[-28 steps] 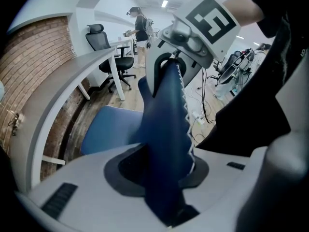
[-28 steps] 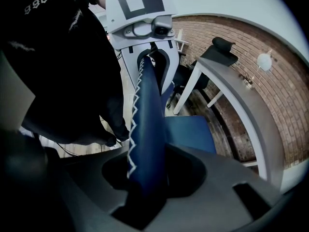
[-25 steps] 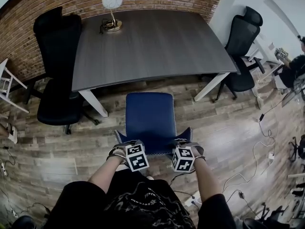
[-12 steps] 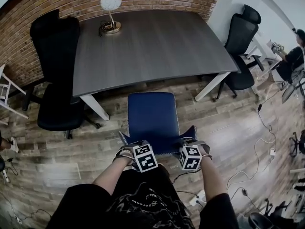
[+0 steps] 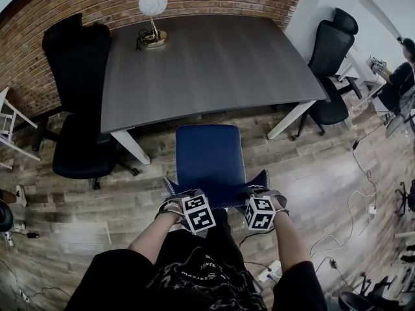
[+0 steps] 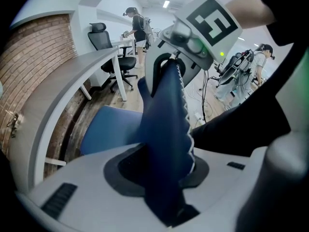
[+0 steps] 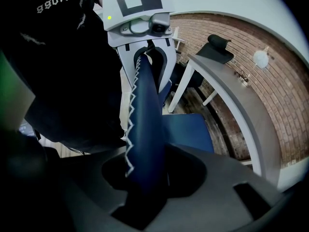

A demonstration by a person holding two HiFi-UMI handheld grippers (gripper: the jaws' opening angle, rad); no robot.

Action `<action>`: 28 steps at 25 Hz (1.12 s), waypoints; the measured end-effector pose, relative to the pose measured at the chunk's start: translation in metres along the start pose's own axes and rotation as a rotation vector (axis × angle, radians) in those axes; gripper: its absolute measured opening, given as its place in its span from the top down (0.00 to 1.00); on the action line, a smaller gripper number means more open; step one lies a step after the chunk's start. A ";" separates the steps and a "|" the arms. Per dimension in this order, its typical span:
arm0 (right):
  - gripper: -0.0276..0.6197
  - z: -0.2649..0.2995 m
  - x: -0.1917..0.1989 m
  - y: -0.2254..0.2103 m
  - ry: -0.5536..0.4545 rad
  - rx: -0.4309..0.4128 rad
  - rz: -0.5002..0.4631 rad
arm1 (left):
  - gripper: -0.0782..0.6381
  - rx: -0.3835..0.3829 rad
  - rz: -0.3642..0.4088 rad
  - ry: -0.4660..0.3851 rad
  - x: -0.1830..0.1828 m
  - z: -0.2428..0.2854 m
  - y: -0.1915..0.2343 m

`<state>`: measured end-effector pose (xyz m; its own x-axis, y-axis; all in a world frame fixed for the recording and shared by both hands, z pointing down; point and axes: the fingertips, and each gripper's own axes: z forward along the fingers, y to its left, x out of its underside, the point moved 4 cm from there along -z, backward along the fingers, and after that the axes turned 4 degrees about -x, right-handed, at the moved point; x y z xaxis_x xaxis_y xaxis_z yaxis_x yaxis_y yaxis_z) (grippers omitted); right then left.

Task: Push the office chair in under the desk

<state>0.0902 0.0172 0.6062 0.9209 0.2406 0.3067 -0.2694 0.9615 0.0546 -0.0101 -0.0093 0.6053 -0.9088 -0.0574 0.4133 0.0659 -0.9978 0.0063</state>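
A blue office chair (image 5: 209, 154) stands just in front of the dark grey desk (image 5: 207, 63), its seat's far edge close to the desk's near edge. Both grippers clamp the top edge of its backrest (image 5: 217, 196). My left gripper (image 5: 183, 204) is shut on the left end, where the blue padding (image 6: 166, 129) with white stitching fills the jaws. My right gripper (image 5: 259, 201) is shut on the right end, with the padding (image 7: 145, 129) running between its jaws. Each gripper view shows the other gripper at the backrest's far end.
A globe lamp (image 5: 152, 5) stands at the desk's back left. One black office chair (image 5: 81, 109) is at the desk's left and another (image 5: 331, 57) at its right. White desk legs (image 5: 130, 146) flank the blue chair. Cables (image 5: 356, 206) lie on the wooden floor at right; a person sits at far right.
The blue chair and both grippers have crept a little towards the desk. Both grips on the backrest are unchanged.
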 end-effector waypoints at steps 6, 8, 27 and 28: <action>0.78 -0.001 0.002 -0.011 -0.005 0.002 -0.012 | 0.71 -0.002 -0.008 0.002 -0.004 0.002 0.010; 0.78 0.000 0.003 -0.013 -0.005 0.000 -0.016 | 0.71 -0.003 -0.011 0.000 -0.005 0.003 0.012; 0.78 -0.002 0.010 -0.030 -0.009 -0.004 -0.043 | 0.71 -0.017 -0.033 -0.006 -0.014 0.005 0.025; 0.78 -0.003 0.010 -0.031 -0.009 -0.002 -0.045 | 0.71 -0.020 -0.034 -0.007 -0.015 0.005 0.026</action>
<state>0.1086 -0.0101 0.6052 0.9293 0.1963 0.3129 -0.2276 0.9715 0.0668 0.0072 -0.0341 0.6039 -0.9075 -0.0233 0.4195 0.0267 -0.9996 0.0024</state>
